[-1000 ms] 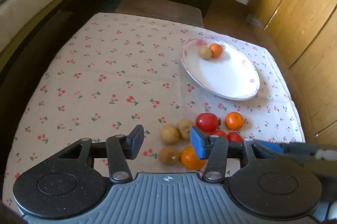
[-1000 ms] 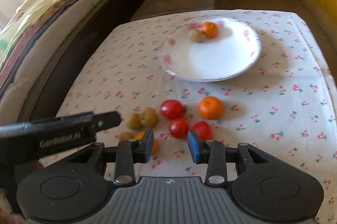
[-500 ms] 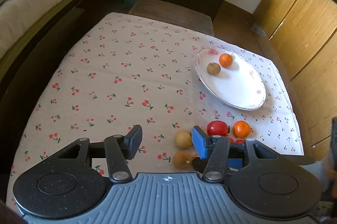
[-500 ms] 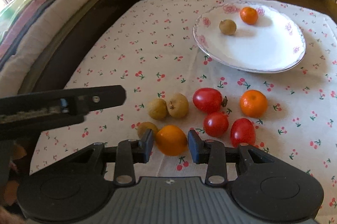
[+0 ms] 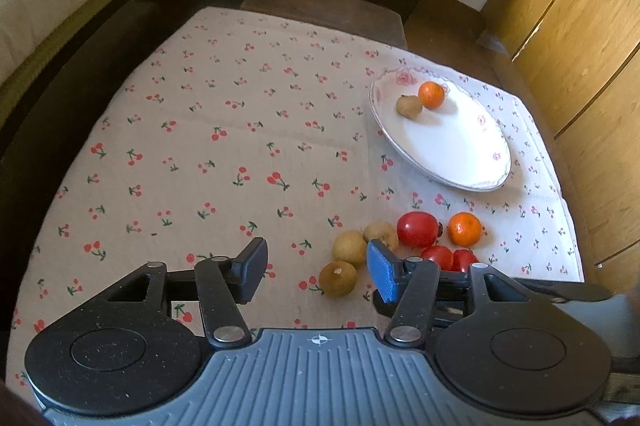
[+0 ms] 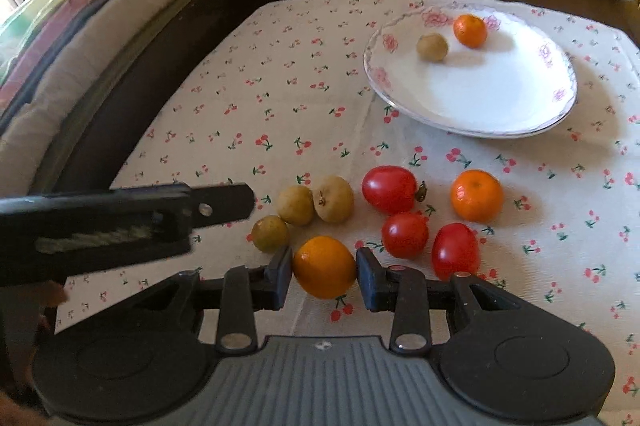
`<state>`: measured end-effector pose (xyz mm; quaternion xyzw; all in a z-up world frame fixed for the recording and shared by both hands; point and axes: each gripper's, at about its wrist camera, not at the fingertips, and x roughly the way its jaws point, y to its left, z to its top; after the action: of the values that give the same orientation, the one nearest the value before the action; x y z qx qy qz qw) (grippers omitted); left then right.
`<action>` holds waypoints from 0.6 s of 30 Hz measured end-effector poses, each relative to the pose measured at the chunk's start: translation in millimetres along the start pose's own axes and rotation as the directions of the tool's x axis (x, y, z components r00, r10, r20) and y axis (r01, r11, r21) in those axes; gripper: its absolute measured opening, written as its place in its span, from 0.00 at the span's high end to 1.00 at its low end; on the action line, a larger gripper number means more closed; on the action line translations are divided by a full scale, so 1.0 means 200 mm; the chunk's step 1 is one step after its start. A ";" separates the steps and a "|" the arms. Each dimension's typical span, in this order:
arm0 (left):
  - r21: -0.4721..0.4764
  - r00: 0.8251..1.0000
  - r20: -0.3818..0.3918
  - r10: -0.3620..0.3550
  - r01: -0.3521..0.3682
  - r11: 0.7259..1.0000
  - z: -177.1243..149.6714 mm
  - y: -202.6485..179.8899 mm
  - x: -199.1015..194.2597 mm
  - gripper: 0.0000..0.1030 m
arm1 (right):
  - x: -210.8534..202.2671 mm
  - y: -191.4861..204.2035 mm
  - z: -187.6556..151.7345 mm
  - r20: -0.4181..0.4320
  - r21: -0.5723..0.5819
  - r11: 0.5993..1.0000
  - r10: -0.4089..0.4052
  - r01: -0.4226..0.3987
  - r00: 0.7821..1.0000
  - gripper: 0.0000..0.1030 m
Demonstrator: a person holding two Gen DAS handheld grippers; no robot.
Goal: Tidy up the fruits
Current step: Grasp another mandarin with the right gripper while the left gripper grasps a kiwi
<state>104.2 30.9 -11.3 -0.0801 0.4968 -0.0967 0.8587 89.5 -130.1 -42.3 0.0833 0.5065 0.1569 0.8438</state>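
We read no brand or writing anywhere. Our right tool (image 6: 324,276) grips an orange (image 6: 325,267) on the cherry-print surface (image 6: 280,114), near the tomatoes (image 6: 405,235). Our left tool (image 5: 316,272) is opening with nothing between its pads. The plate (image 6: 500,98) carries a tangerine (image 6: 470,31) and a brown fruit (image 6: 432,47).

Bright daylight from the left, soft rightward shadows, strong fisheye bending and dark corners.
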 end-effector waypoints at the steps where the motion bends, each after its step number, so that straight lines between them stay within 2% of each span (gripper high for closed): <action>1: 0.002 1.000 -0.005 -0.002 0.002 1.000 0.00 -0.01 0.01 0.39 | -0.02 0.00 0.00 0.003 0.002 1.000 0.001 -0.001 1.000 0.65; 9: 0.037 0.999 -0.050 -0.002 0.003 0.999 -0.04 -0.06 0.09 0.41 | -0.15 -0.07 -0.07 0.001 0.026 0.998 -0.048 0.048 0.999 0.65; 18: 0.063 0.997 -0.072 0.036 -0.031 0.998 -0.07 -0.11 0.19 0.48 | -0.23 -0.15 -0.09 0.014 0.064 0.997 -0.054 0.053 0.998 0.65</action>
<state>109.7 0.2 -45.0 -0.0415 0.5259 -0.1006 0.8436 57.8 -174.3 -21.6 0.0976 0.5064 0.1172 0.8487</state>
